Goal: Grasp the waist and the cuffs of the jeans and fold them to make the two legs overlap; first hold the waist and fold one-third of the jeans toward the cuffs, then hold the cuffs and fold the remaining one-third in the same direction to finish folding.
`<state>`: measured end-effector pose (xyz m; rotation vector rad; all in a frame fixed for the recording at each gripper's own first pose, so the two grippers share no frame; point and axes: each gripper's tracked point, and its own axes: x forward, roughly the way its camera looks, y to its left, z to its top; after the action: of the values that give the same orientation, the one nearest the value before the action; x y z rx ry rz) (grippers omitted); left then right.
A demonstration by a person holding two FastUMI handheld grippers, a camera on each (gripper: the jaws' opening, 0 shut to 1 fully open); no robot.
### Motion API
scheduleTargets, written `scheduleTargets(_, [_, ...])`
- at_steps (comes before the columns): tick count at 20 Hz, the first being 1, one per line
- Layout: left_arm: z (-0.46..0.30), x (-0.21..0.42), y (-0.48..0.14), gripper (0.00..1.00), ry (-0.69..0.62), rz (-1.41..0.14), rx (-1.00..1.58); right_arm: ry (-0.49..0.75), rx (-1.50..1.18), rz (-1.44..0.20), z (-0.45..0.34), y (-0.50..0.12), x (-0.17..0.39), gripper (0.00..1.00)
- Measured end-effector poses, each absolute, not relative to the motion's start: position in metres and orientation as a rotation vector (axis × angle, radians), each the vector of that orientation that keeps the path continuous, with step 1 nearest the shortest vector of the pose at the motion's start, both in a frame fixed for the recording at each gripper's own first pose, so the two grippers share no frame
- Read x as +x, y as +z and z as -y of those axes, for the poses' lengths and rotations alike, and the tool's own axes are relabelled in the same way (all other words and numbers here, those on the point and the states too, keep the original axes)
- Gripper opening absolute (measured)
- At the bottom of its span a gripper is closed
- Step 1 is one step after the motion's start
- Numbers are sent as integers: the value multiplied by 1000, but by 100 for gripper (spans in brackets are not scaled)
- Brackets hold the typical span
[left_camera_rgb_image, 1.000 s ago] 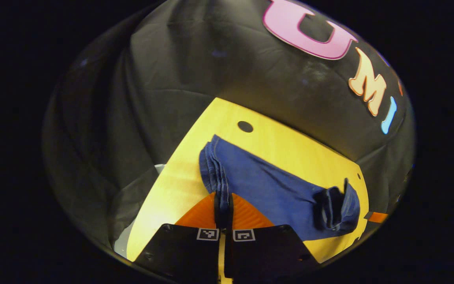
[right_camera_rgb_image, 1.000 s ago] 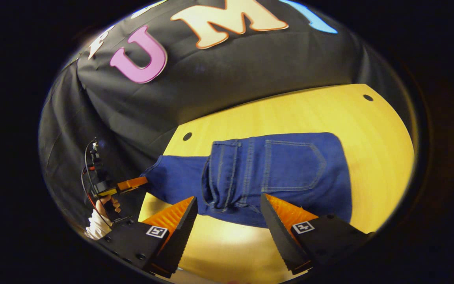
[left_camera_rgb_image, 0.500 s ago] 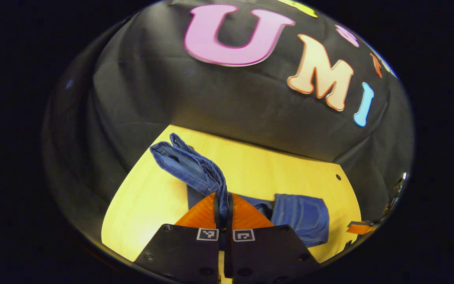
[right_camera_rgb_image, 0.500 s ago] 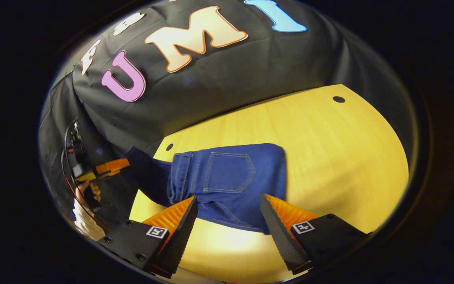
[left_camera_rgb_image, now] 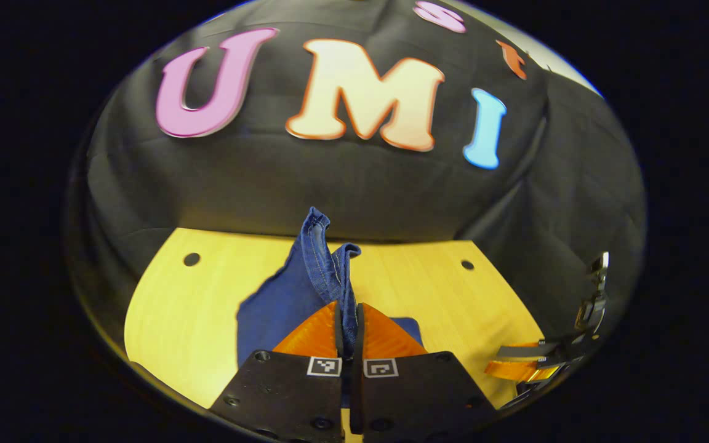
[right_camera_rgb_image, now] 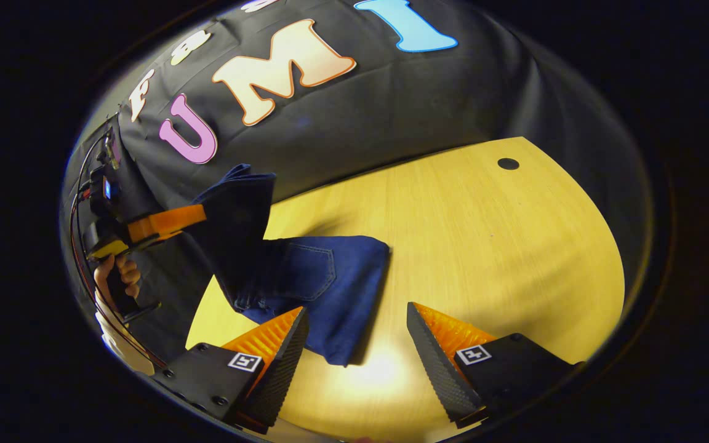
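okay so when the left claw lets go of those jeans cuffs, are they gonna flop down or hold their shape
Likely flop: the jeans already drape limp from the left claw, sagging to the table. The cuffs stand up a little above the fingers, so the layered denim probably has some stiffness and may land bulky. It looks unlikely to slide; the folded part lies flat.

Jeans (right_camera_rgb_image: 324,289) lie folded on the surface (right_camera_rgb_image: 502,258), toward its left side in the right gripper view. Cuffs (left_camera_rgb_image: 324,258) lifted above the folded stack, pinched between left gripper (left_camera_rgb_image: 348,320) fingers (left_camera_rgb_image: 317,332). Right gripper (right_camera_rgb_image: 357,344) sits in front of the stack, fingers (right_camera_rgb_image: 280,344) spread, one just beside the jeans' near edge.
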<state>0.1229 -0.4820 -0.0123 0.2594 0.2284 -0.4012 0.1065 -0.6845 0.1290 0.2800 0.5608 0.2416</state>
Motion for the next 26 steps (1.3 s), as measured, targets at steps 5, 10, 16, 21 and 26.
scheduleTargets(5, [511,131,-137,0,-370,-362,463,226,302,-599,714,104,99,98])
scheduleTargets(10, [490,139,-203,0,-293,-435,647,232,307,-627,718,91,96,94])
scheduleTargets(16, [486,129,-192,63,-268,-401,643,208,303,-615,723,94,89,98])
scheduleTargets(21, [448,95,-114,92,-164,-210,571,182,322,-548,709,112,81,98])
scheduleTargets(26, [385,72,-69,92,-123,-135,555,166,338,-469,669,136,67,98])
